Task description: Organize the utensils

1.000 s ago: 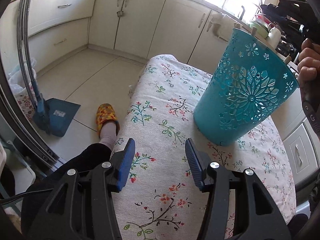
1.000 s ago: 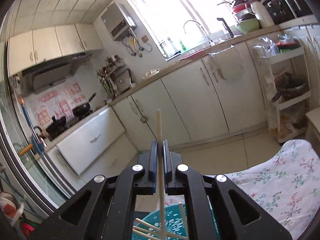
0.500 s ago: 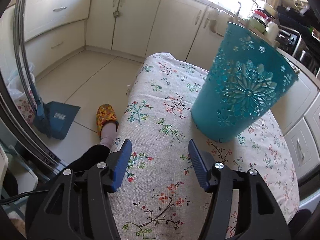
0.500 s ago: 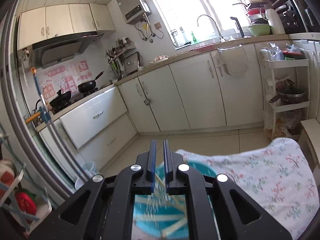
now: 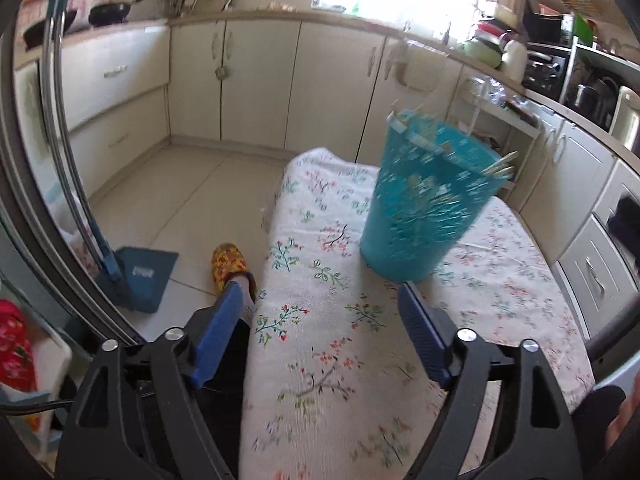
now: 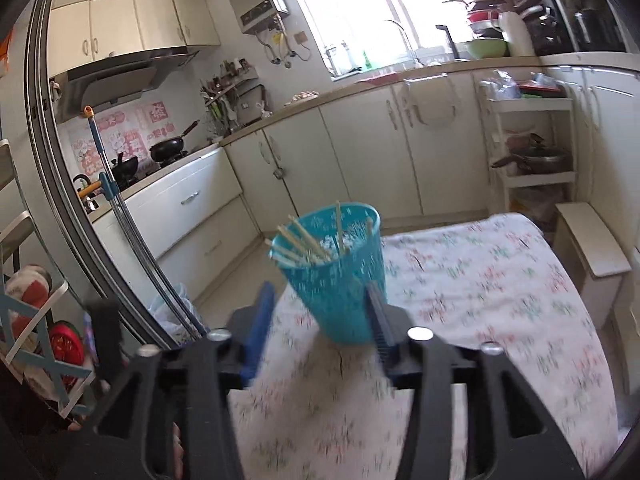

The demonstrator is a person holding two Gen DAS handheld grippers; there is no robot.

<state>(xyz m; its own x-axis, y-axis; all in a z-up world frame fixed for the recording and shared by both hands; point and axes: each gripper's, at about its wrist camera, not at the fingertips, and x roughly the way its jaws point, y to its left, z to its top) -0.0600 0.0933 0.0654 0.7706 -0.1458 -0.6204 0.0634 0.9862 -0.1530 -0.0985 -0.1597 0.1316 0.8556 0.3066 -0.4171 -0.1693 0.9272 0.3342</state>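
A teal perforated bucket (image 5: pixel 424 204) stands upright on the floral tablecloth (image 5: pixel 340 344), blurred in both views. Several wooden chopsticks (image 6: pixel 308 244) lean inside the bucket (image 6: pixel 340 276), their ends poking above the rim. My left gripper (image 5: pixel 320 300) hovers over the cloth in front of the bucket, jaws wide and opening, nothing between them. My right gripper (image 6: pixel 320 296) is drawn back from the bucket, its jaws opening; the bucket shows in the gap but the pads do not touch it.
White kitchen cabinets (image 5: pixel 256 80) line the far wall. A blue dustpan (image 5: pixel 140 276) and a foot in a patterned slipper (image 5: pixel 230 264) are on the floor left of the table. A white rack (image 6: pixel 532 148) with a pan stands at the right.
The right gripper let go of a chopstick into the bucket, pulled back and opened. The left gripper rose, backed off and opened wider; the bucket went from tilted to upright.
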